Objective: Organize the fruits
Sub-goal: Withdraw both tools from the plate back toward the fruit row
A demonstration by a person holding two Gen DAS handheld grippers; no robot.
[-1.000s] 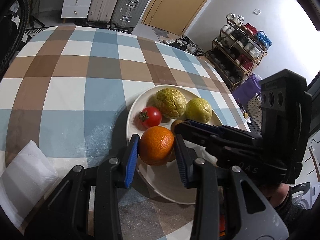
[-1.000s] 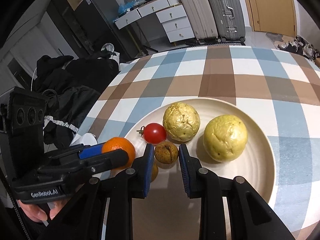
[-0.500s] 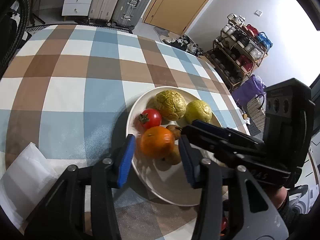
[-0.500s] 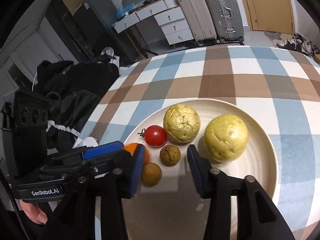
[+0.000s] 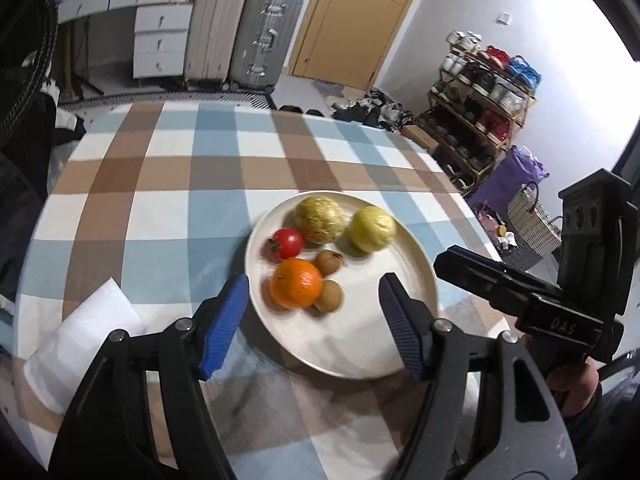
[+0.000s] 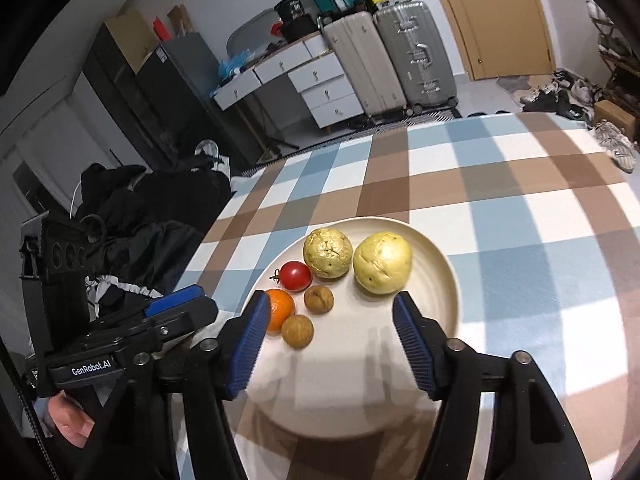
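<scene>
Bright, glossy orange (image 5: 296, 283) at frame centre in the left wrist view, resting on the cream plate (image 5: 360, 344), touching a small brown fruit (image 5: 329, 296) at its lower right. Second small brown fruit (image 5: 327, 262) just above that, near the orange's upper right. Red tomato (image 5: 286, 243) with a dark stem just up-left of the orange. Two wrinkled yellow-green round fruits (image 5: 319, 220) (image 5: 373, 223) side by side toward the plate's upper part.

Left gripper (image 5: 312, 324) spread wide in the lower frame, blue pads either side of the plate's near part, holding nothing. Right gripper (image 6: 328, 346) likewise wide apart and holding nothing, low over the plate's near part in its own view, left pad overlapping the orange (image 6: 280, 312).

Plate on a blue, brown and white checked tablecloth (image 5: 160, 184). Folded white napkin (image 5: 80, 332) at lower left. Suitcases (image 5: 244, 36) and a wooden door (image 5: 356, 20) along the top.
</scene>
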